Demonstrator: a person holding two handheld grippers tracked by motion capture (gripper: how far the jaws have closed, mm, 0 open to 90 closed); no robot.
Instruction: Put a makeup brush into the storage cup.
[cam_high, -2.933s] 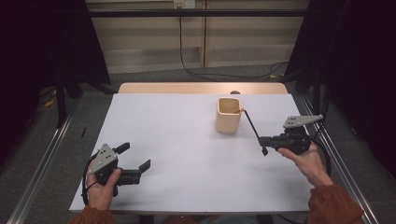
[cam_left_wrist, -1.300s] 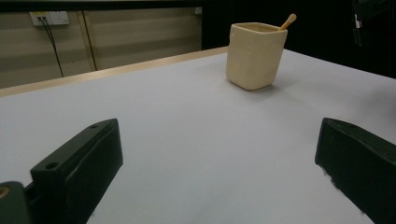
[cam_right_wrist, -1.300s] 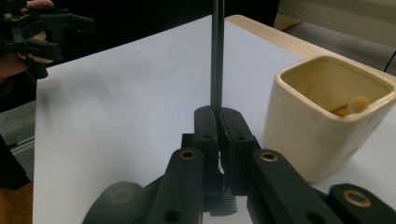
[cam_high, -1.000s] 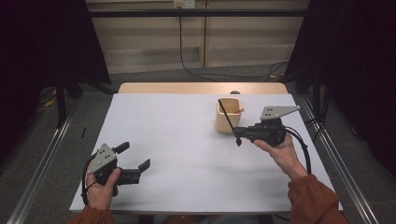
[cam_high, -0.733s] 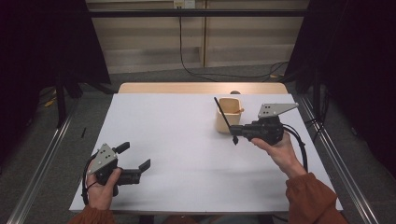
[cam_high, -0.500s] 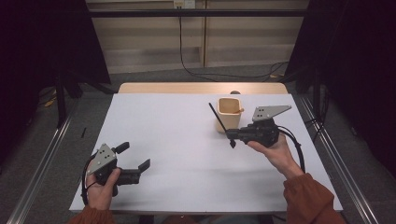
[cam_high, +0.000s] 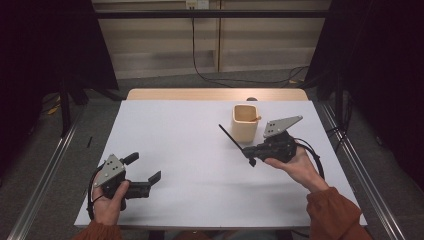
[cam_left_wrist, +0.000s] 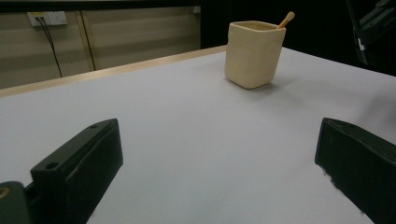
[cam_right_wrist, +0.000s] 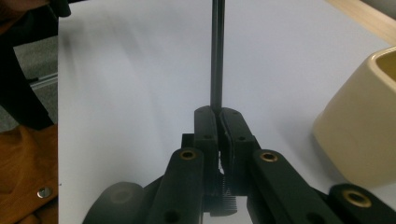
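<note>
I have the right gripper (cam_high: 251, 153) clamped tight on a thin black rod-like stick (cam_high: 231, 138), its jaws pressed together around the lower end while the rest of the stick slants up and away over the white table top (cam_high: 190, 150). In the right gripper view the black stick (cam_right_wrist: 216, 51) rises straight out from between the closed jaws, with the cream-coloured square ceramic cup (cam_right_wrist: 362, 135) just off to one side. From above, that cup (cam_high: 245, 122) stands upright near the far right of the table, close to my stick but not touching it, and a pale wooden stick (cam_high: 255, 118) already leans inside it against the rim. My left gripper (cam_high: 150, 181) rests low at the near left corner, jaws spread wide with nothing between them. As I judge it, one stick is stowed; the black one is picked up but not yet in the cup, so lifting, aiming and dropping it in remain.
</note>
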